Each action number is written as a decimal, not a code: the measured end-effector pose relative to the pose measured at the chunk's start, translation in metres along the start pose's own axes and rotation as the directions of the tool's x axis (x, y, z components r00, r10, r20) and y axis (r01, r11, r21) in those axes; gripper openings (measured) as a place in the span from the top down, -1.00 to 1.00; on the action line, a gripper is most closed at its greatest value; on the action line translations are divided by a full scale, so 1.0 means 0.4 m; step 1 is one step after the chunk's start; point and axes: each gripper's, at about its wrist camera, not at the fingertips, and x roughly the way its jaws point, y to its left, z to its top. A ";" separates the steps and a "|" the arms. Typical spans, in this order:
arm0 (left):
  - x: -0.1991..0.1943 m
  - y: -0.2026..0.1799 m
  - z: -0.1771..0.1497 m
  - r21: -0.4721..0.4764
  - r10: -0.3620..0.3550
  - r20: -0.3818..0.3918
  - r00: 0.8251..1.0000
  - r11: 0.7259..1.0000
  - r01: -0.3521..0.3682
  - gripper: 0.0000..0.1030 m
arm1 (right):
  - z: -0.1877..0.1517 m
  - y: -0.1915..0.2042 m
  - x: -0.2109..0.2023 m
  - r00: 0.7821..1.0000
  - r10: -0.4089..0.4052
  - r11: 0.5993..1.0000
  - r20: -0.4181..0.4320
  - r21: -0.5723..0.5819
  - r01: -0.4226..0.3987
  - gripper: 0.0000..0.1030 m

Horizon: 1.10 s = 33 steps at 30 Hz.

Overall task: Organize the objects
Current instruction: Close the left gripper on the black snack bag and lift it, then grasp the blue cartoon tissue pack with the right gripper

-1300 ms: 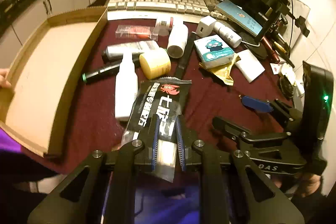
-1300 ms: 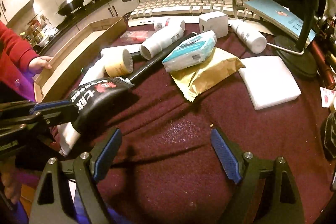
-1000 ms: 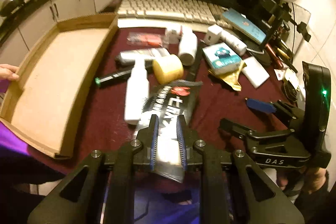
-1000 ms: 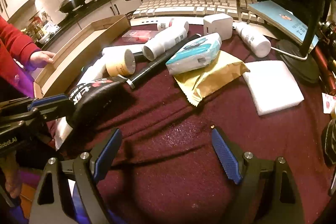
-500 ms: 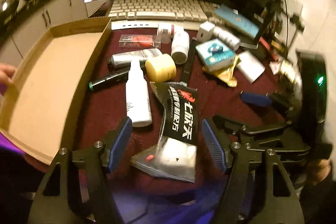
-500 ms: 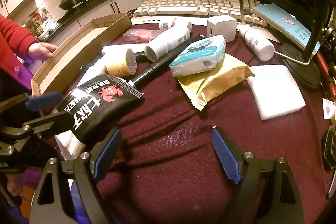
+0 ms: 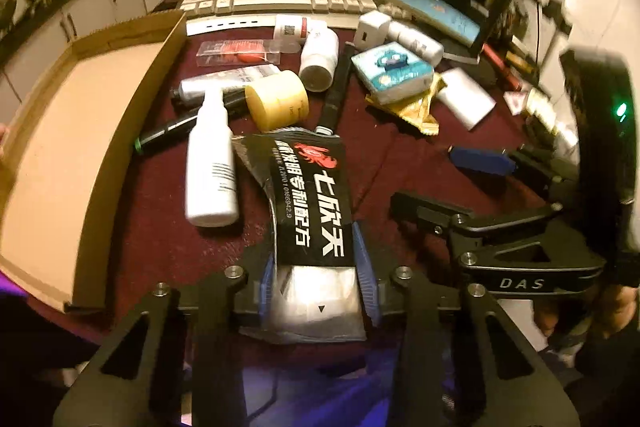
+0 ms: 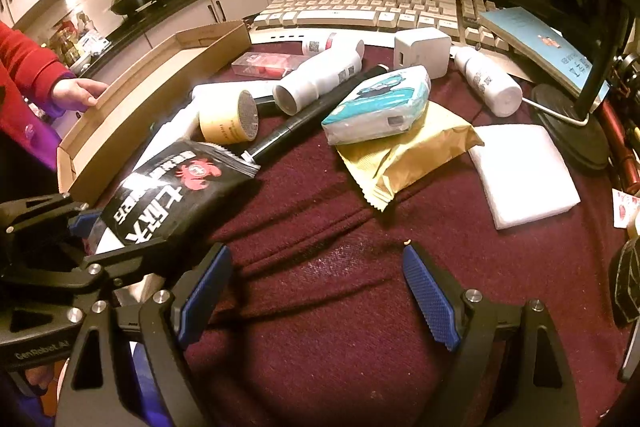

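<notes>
I am closing my left hand-held gripper [image 7: 316, 277] on the near, clear end of the black snack pouch [image 7: 310, 203], its pads at the pouch's edges, to carry it. My right hand-held gripper [image 8: 316, 291] waits released and empty over bare bench [image 8: 360, 307]. The cardboard tray [image 7: 72, 131] at ten o'clock stands empty, likely the pouch's destination, with bottles and packets cluttered toward twelve.

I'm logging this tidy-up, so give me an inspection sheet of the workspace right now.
Surface: maroon cloth, crumbs.
Job's things: black pouch between the left gripper fingers; cardboard tray with nothing in it.
Clutter: white spray bottle, yellow jar, tissue pack, gold packet, white pad.
Grippers: left closing on the pouch; right gripper open, holding nothing.
Cables: white cable.
Surroundings: keyboard, monitor, kitchen counter.
</notes>
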 end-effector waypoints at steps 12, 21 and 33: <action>-0.042 0.039 -0.027 -0.089 -0.079 0.061 0.995 0.992 0.085 0.42 | 0.008 -0.038 -0.064 0.993 0.081 0.994 0.083 0.067 -0.087 -0.69; -0.065 0.064 -0.044 -0.128 -0.149 0.131 0.980 0.978 0.166 0.42 | 0.087 -0.052 -0.089 0.987 0.010 0.994 0.158 0.109 -0.027 -0.36; -0.085 0.161 -0.025 -0.108 -0.345 0.169 0.923 0.924 0.366 0.42 | 0.243 -0.058 0.065 0.971 -0.237 0.963 -0.018 0.130 0.237 0.47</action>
